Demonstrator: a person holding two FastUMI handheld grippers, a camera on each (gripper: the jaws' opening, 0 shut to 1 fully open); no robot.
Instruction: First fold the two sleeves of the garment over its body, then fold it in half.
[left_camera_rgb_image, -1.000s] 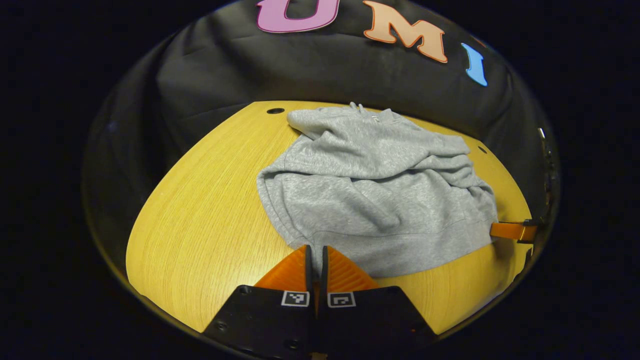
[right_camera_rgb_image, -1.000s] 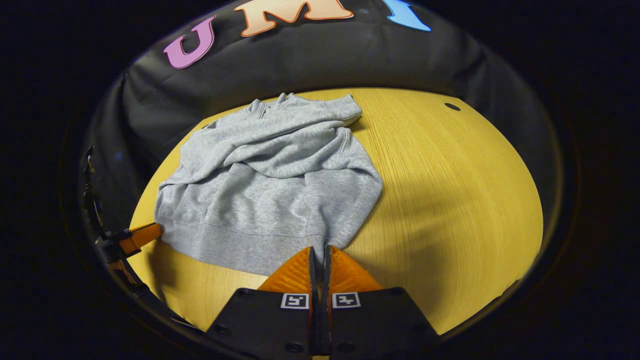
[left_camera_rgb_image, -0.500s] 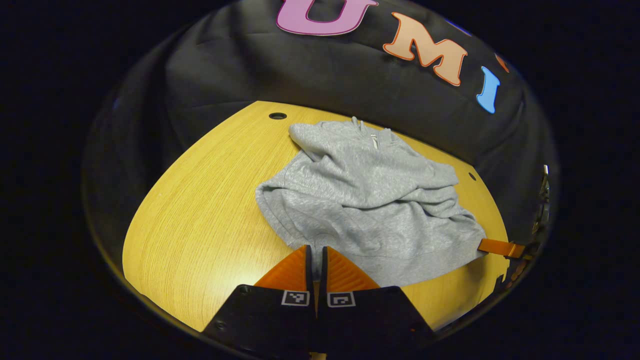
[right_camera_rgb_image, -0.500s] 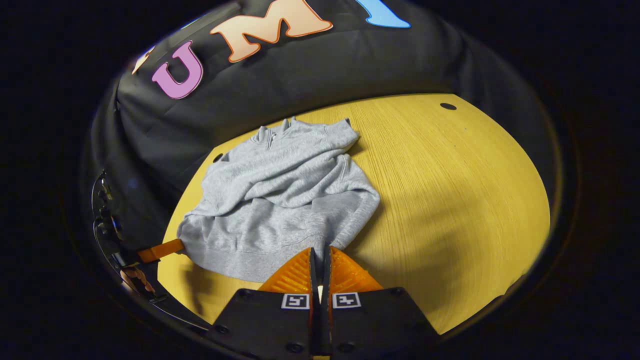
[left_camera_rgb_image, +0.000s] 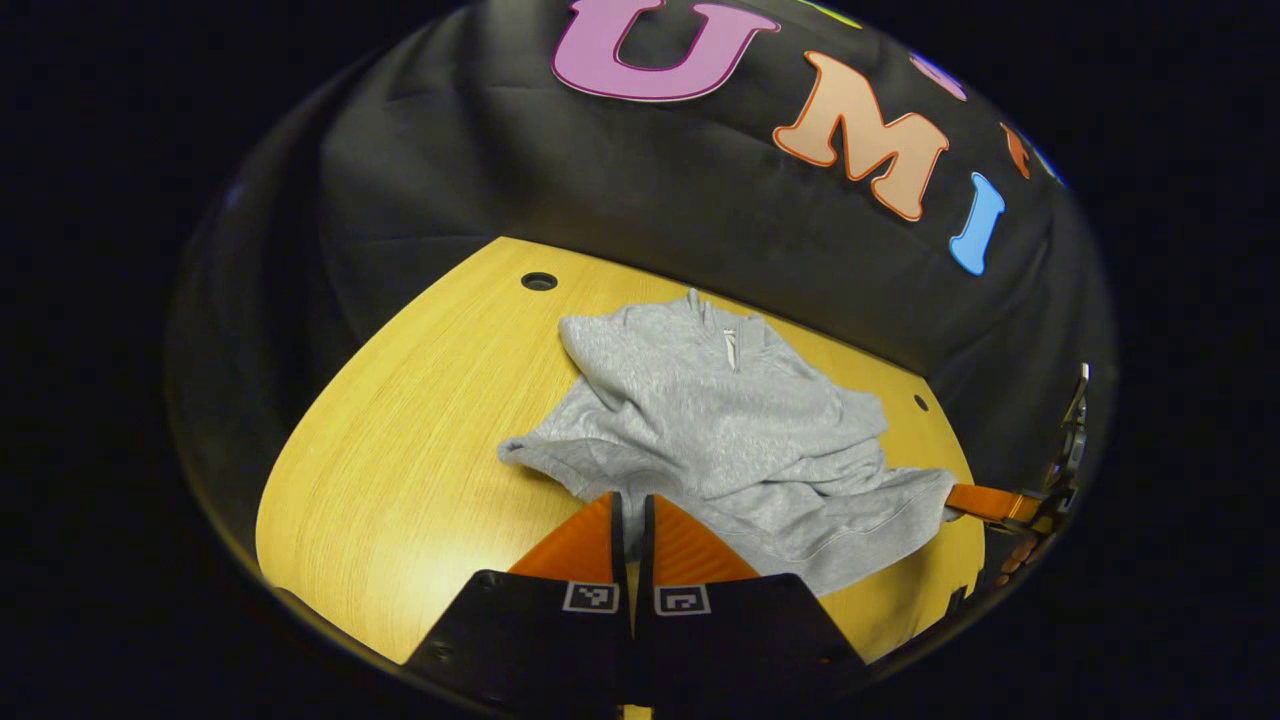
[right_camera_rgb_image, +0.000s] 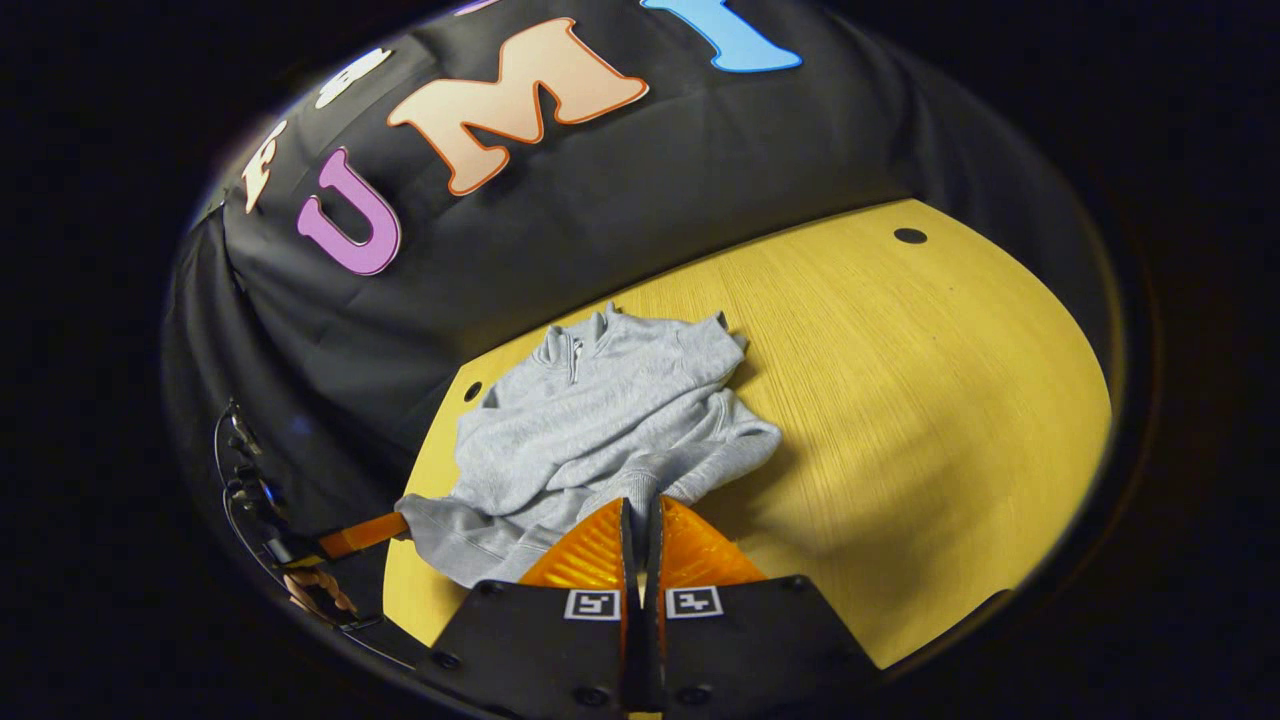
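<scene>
A grey zip-neck sweatshirt (left_camera_rgb_image: 720, 420) lies on the yellow wooden table (left_camera_rgb_image: 400, 450), sleeves folded over its body and collar toward the booth wall. My left gripper (left_camera_rgb_image: 630, 500) is shut on the hem's left corner and holds it raised off the table. In the right gripper view the sweatshirt (right_camera_rgb_image: 600, 420) bunches up in front of my right gripper (right_camera_rgb_image: 640, 505), which is shut on the hem's right corner. Each view also has the other gripper at the far hem corner: the right gripper (left_camera_rgb_image: 960, 498) and the left gripper (right_camera_rgb_image: 395, 524). The lower body drapes between them.
Small round holes mark the tabletop near its far edge (left_camera_rgb_image: 538, 281) (left_camera_rgb_image: 919, 402) (right_camera_rgb_image: 909, 236). The black cloth wall stands just behind the collar. A hand (right_camera_rgb_image: 320, 592) holds the left gripper at the table's side. Bare tabletop (right_camera_rgb_image: 920, 420) spreads to the right of the garment.
Both grippers have risen and moved toward the collar, carrying the hem with them. The lower body has come off the table and the visible garment looks shorter.
</scene>
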